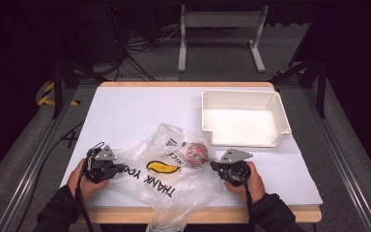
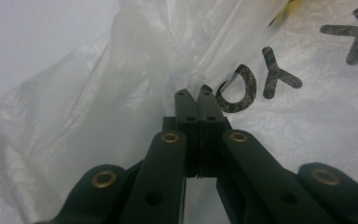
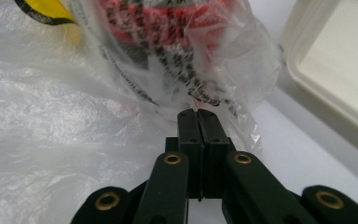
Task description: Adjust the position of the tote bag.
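A clear plastic bag [image 1: 140, 159] with black "THANK YOU" lettering and a yellow smiley lies crumpled on the white table [image 1: 125, 108], and a round red item [image 1: 196, 151] rests inside it. My left gripper [image 1: 122, 168] is at the bag's left edge. In the left gripper view, that gripper [image 2: 196, 94] is shut with a fold of the bag [image 2: 121, 93] sticking out at the tips. My right gripper [image 1: 213, 165] is at the bag's right edge. In the right gripper view, that gripper [image 3: 197, 113] is shut on the bag's film [image 3: 51, 140], just below the red item [image 3: 168, 23].
An empty white bin [image 1: 244, 141] stands at the back right, and the right gripper view has its rim [image 3: 307, 88] close to the bag. The bag's lower end hangs over the table's front edge [image 1: 125, 213]. A metal stand [image 1: 220, 21] and cables lie on the floor beyond.
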Tool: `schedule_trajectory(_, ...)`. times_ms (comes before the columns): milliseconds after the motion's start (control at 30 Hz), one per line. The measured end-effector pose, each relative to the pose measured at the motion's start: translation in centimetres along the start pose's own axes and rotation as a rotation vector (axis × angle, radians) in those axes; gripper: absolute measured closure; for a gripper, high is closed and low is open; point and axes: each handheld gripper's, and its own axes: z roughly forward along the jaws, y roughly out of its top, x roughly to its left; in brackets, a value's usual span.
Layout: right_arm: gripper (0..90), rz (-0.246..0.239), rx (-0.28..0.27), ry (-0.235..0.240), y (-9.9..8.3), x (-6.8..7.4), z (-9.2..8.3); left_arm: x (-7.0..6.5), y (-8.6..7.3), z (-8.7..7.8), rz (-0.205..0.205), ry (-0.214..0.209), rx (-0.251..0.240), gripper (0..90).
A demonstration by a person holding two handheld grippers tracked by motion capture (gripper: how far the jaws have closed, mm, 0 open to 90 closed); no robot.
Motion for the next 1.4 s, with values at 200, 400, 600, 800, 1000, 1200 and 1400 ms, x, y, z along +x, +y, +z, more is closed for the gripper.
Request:
schedule_trajectory(200,89.9,-0.015,-0.009,-0.014,1.2,-0.4,1.2,-0.6,-1.0,-0.7,-0.011,-0.006,0.001,90.0)
schedule_trajectory(400,90.0,-0.013,-0.015,-0.012,2.4,-0.9,2.5,-1.0,-1.7,-1.1,-0.018,-0.032,-0.005,90.0)
schedule_trajectory(600,90.0,-0.033,-0.023,-0.014,3.8,-1.1,3.8,-1.0,-2.2,-1.3,-0.037,-0.039,-0.017,90.0)
schedule_trajectory(800,89.8,-0.042,-0.029,-0.023,4.5,-1.3,4.6,-1.3,-2.2,-1.3,-0.026,-0.055,-0.023,90.0)
schedule_trajectory(1000,77.0,-0.05,-0.046,-0.045,4.3,-1.4,3.6,-1.7,-2.1,-2.3,-0.02,-0.034,-0.089,75.9)
schedule_trajectory(1200,64.2,-0.043,-0.135,-0.038,3.9,-1.4,-0.4,-2.2,-2.0,-5.6,-0.026,0.02,-0.201,64.0)
schedule_trajectory(1400,64.2,-0.031,-0.193,0.008,2.9,-0.3,-4.2,-0.7,-2.7,-7.2,-0.032,0.056,-0.283,57.7)
